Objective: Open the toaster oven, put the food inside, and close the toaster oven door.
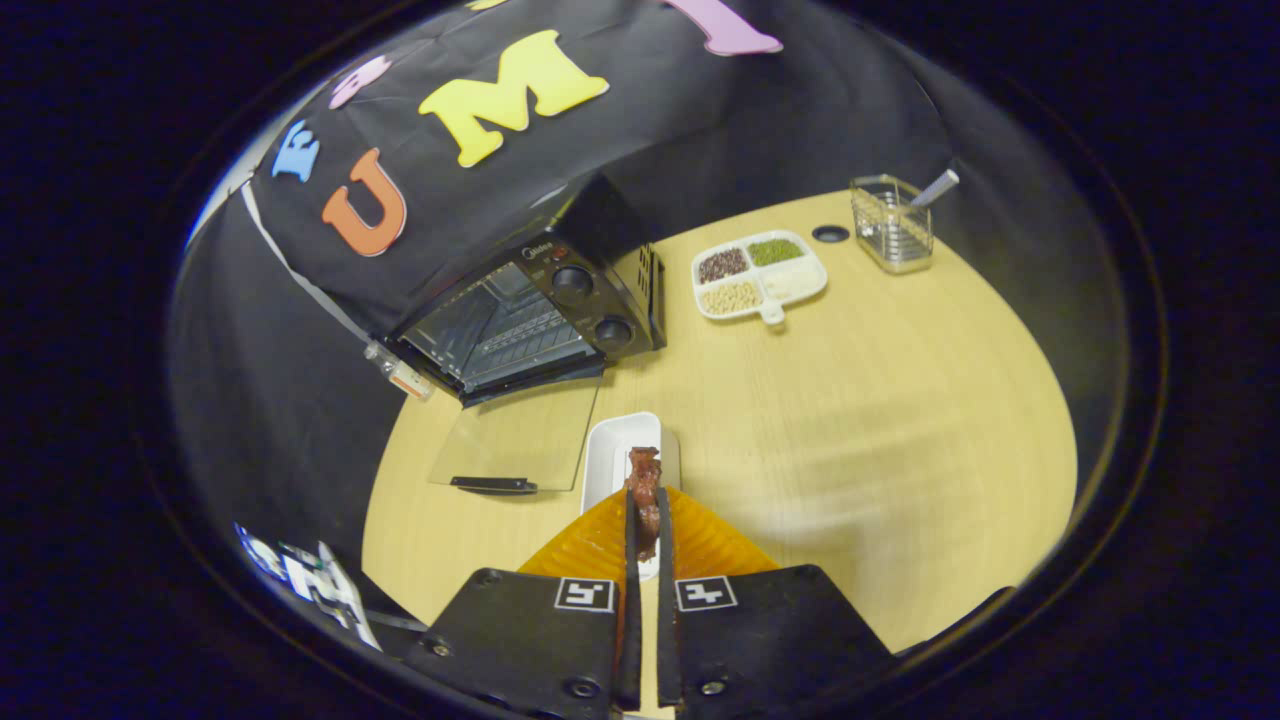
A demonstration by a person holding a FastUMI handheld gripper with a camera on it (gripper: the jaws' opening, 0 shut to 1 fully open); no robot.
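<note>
gripper view: hand-held gripper [645,520] pinches food [644,485] between its fingers.

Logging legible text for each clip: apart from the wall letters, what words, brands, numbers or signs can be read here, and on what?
Nothing can be quoted with confidence.
Toaster oven: small brand mark above its knobs, too blurred to read.
Gripper, shut on the food: two square black-and-white code tags, no words.
Printed sheets beside the table: patterns only, nothing legible.
</note>
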